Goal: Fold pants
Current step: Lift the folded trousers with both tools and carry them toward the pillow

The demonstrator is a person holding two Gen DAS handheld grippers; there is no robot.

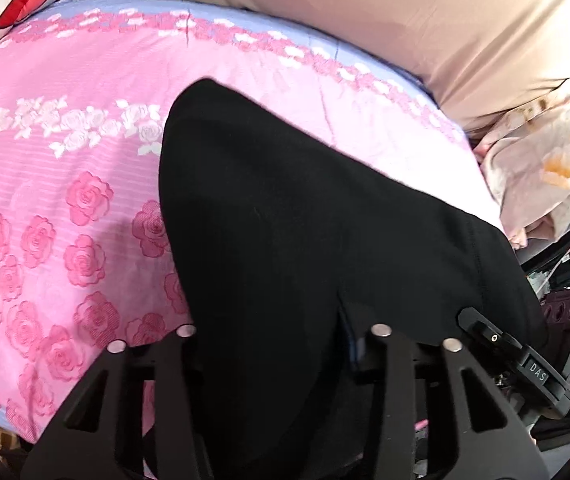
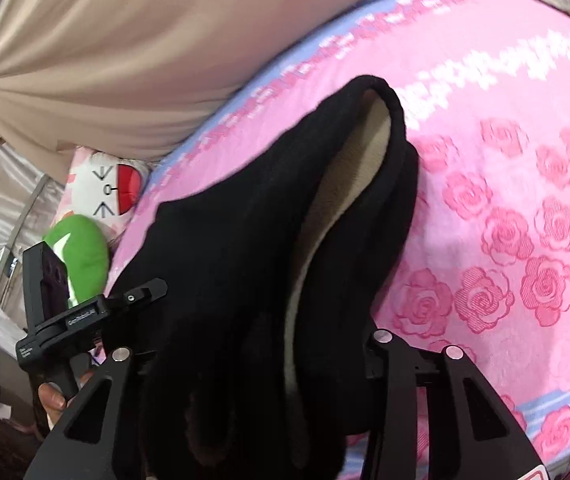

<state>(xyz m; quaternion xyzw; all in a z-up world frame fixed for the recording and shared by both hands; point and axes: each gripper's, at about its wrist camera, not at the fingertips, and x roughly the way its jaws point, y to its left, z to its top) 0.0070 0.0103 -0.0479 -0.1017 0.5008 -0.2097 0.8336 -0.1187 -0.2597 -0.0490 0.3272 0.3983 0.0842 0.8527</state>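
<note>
Black pants (image 1: 285,200) lie on a pink rose-patterned bedspread (image 1: 65,200), with their near end raised off it. In the left wrist view, my left gripper (image 1: 281,336) is shut on the pants, and the cloth drapes over and hides its fingertips. In the right wrist view, my right gripper (image 2: 253,348) is shut on the pants (image 2: 225,220) too. There the cloth hangs in folds and its beige lining (image 2: 337,200) shows. The two grippers hold the same end, close side by side. The right gripper's housing (image 1: 533,372) shows at the left view's right edge.
A beige draped cloth (image 1: 405,20) rises behind the bed. A white and red plush pillow (image 2: 113,188) and a green plush (image 2: 81,256) lie at one end. A pale floral pillow (image 1: 545,160) and floor clutter lie at the other. A hand (image 2: 51,400) grips the left gripper's handle.
</note>
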